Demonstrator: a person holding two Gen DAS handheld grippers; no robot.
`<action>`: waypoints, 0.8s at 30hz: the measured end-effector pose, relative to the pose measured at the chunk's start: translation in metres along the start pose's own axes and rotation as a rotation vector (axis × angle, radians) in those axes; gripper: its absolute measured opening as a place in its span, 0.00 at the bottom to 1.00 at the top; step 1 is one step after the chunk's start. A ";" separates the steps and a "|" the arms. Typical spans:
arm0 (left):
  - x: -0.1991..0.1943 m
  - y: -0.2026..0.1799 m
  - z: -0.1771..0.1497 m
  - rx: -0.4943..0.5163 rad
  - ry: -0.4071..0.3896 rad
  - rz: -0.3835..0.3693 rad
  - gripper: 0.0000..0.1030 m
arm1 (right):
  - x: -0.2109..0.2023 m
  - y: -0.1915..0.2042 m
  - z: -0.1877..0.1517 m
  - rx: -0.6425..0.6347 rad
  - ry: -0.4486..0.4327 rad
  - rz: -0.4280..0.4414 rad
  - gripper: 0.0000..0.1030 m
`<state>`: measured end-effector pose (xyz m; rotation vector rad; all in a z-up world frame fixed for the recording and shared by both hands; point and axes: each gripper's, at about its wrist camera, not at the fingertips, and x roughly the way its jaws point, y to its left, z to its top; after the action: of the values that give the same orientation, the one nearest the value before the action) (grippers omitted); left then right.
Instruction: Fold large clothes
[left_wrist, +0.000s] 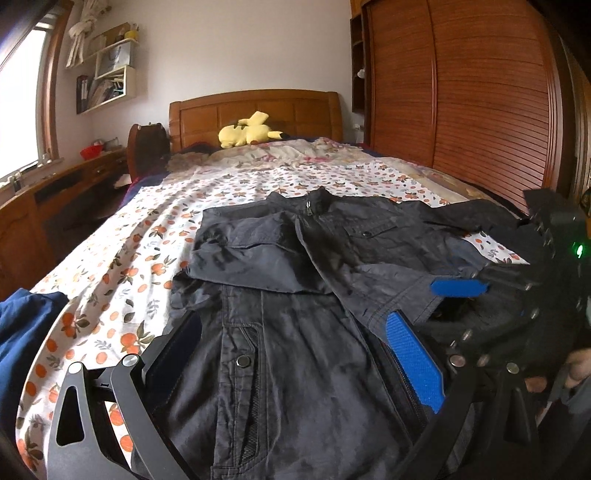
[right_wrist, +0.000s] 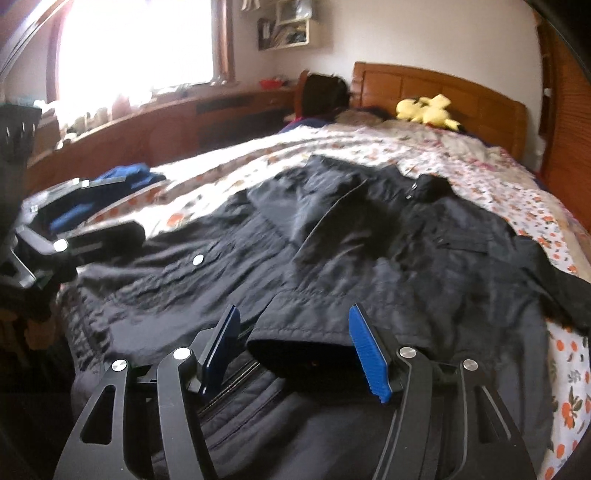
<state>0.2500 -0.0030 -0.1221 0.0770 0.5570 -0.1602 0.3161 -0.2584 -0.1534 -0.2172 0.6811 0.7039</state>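
Jacket: dark jacket (left_wrist: 295, 295) spread on the floral bed (left_wrist: 110, 258)
Left gripper (left_wrist: 295, 350): wide apart over the jacket's near hem
Right gripper (right_wrist: 295, 350): apart, cuff between
Right view only: bright window (right_wrist: 136, 44)

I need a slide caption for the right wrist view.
Open right gripper straddles a sleeve cuff of the dark jacket on the bed.

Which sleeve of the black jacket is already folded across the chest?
The sleeve on the window side lies folded across the black jacket; the other sleeve, toward the wardrobe, is still spread outward.
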 end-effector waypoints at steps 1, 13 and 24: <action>0.000 0.000 0.000 0.000 0.000 0.000 0.98 | 0.004 0.002 -0.001 -0.005 0.012 0.005 0.58; 0.002 0.003 -0.002 -0.001 0.008 0.005 0.98 | 0.040 0.002 -0.014 -0.008 0.142 -0.013 0.35; 0.001 0.008 -0.003 -0.005 0.004 0.007 0.98 | -0.021 -0.021 0.007 0.057 -0.023 -0.041 0.04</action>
<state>0.2507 0.0051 -0.1247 0.0747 0.5608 -0.1523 0.3215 -0.2824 -0.1350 -0.1695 0.6719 0.6462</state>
